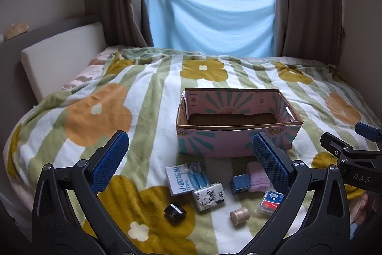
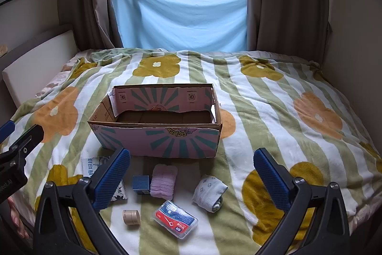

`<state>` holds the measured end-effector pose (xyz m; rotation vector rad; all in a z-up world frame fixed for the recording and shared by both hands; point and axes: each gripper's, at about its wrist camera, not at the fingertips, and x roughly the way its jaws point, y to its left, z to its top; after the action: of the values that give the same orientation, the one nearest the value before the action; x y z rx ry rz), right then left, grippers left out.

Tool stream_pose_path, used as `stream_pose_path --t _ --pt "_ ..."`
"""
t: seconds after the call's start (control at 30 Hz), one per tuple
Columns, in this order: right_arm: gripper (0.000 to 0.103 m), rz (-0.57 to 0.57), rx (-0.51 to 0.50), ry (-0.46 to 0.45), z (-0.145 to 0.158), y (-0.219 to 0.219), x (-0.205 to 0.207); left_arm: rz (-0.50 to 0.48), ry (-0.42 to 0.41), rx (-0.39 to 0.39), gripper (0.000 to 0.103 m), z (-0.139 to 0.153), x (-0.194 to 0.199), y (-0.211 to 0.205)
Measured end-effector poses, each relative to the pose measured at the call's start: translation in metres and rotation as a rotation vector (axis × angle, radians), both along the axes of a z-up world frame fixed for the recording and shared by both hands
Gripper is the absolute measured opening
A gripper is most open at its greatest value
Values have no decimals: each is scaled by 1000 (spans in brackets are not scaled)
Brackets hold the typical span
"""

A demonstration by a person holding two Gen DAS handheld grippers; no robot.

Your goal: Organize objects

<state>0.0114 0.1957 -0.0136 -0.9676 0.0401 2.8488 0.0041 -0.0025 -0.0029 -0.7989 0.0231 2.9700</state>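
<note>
- Bedroom, curtained window behind; flowered blanket [image 2: 274,111] as a soft, uneven work surface.
- Open cardboard box [image 2: 155,135] straight ahead beyond both sets of fingers, seemingly empty, so probably nothing sorted yet.
- Left gripper [image 1: 191,159] spread wide, holding nothing; between its fingers, low down: white packet [image 1: 185,179], tissue pack [image 1: 209,199], black lump [image 1: 175,213], wooden cylinder [image 1: 239,216].
- Right gripper [image 2: 191,171] also spread wide and empty; between its fingers: blue block [image 2: 141,184] touching pink cloth [image 2: 164,182], rolled socks [image 2: 210,190], clear floss case [image 2: 175,219].
- Best start, likely: one item per hand, nearest first.
- Descend straight, fingers straddling the item's narrow sides, close gently.
- Pinch cloth and socks at mid-bulk to avoid catching blanket pile.
- Watch the cylinder: likely to roll on the soft surface.
- Lift clear of the box's near wall before releasing inside.
</note>
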Motion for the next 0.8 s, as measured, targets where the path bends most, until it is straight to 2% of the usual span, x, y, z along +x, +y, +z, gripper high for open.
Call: stream_pose_path --t 0.27,0.8 --pt "103 -7 29 8 3 -2 -1 10 -10 -11 103 -3 0 -1" --pt "103 -2 17 0 3 -2 -3 12 -8 -16 103 -4 0 -3"
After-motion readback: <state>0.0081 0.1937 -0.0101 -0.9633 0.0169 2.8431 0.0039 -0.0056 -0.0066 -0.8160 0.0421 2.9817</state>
